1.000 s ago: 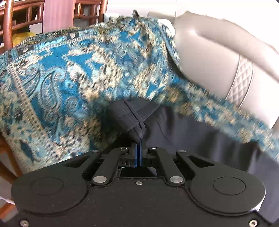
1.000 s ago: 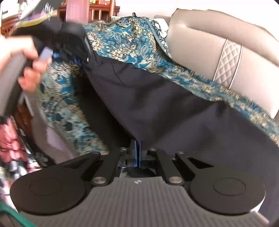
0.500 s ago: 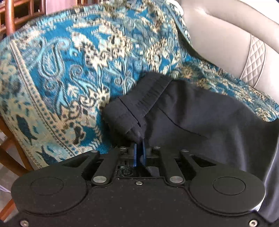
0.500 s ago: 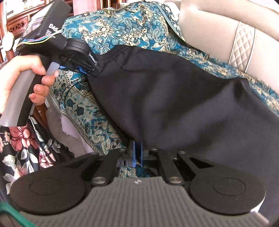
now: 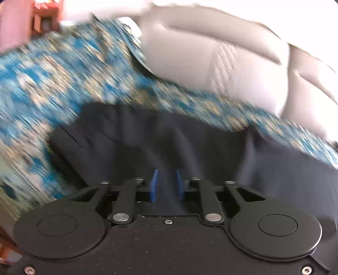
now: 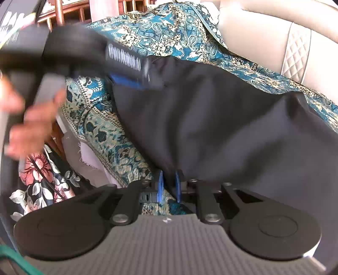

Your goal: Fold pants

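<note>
Both jaws newly apart over pants (image 6: 211, 118)

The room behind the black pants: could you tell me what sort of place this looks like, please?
Probably a home living room: a padded grey sofa draped with a blue paisley throw, and wooden furniture behind.

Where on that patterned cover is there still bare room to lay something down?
Bare room: the blue patterned cover beyond the black pants, toward the wooden chairs, and a narrow strip between the pants and the beige sofa back. The near edge is crowded: the left gripper and right gripper are both opening there.
</note>
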A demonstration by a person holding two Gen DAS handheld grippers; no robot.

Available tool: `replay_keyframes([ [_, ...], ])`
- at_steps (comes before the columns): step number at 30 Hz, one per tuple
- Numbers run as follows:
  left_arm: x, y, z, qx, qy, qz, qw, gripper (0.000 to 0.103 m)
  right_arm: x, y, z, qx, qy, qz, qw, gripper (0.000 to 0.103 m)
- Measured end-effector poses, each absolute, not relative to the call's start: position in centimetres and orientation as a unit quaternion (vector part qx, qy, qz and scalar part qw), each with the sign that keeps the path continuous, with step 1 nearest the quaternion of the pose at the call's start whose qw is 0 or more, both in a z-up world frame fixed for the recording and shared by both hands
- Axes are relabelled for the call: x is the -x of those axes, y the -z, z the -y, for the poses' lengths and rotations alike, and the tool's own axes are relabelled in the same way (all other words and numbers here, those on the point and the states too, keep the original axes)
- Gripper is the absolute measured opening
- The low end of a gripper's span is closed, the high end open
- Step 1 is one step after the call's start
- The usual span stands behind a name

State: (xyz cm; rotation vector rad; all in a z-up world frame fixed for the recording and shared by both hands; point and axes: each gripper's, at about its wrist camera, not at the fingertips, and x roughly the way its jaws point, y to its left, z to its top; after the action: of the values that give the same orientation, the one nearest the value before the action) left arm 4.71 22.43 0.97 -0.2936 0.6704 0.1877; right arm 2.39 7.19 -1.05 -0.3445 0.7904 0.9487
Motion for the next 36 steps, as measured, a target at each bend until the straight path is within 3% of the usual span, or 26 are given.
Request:
replay_keyframes([
  [1,-4.7,-0.3,-21.7,0.142,-0.078,-0.337,0.928,0.016,-2.5,1.0,-6.9,0.159,-0.445,-0.37,0.8,0.038],
  [7,-4.3,2.7,-18.9,0.104,-0.061,-0.359,0.926,0.015,-3.2,0.6,-4.4,0.153,-0.441,-0.395,0.791,0.045],
  [13,-3.6,3.2,-18.2,0.091,-0.059,-0.345,0.932,0.016,-5.9,-0.9,0.1,0.12,-0.402,-0.422,0.803,0.048],
  [18,-2.8,3.2,-17.6,0.081,-0.059,-0.335,0.937,0.016,-11.3,-3.2,2.7,0.029,-0.33,-0.407,0.852,0.049],
  [24,-2.6,3.3,-17.3,0.079,-0.066,-0.331,0.938,0.016,-17.6,-4.0,0.6,-0.017,-0.254,-0.352,0.901,0.066],
  [30,-2.3,3.4,-17.2,0.081,-0.069,-0.326,0.94,0.016,-20.2,-1.6,-4.6,0.037,-0.237,-0.345,0.908,0.066],
  [32,-2.2,3.5,-17.2,0.08,-0.069,-0.323,0.941,0.016,-20.5,-0.4,-5.7,0.065,-0.231,-0.354,0.904,0.039],
  [33,-2.2,3.5,-17.1,0.08,-0.068,-0.322,0.941,0.016,-20.6,0.2,-6.0,0.077,-0.221,-0.357,0.904,0.015],
  [34,-2.1,3.5,-17.1,0.079,-0.069,-0.321,0.941,0.016,-20.9,0.6,-6.1,0.086,-0.204,-0.357,0.907,0.008],
  [36,-2.1,3.5,-17.0,0.078,-0.069,-0.319,0.942,0.016,-21.4,0.7,-5.5,0.084,-0.192,-0.342,0.916,0.005],
])
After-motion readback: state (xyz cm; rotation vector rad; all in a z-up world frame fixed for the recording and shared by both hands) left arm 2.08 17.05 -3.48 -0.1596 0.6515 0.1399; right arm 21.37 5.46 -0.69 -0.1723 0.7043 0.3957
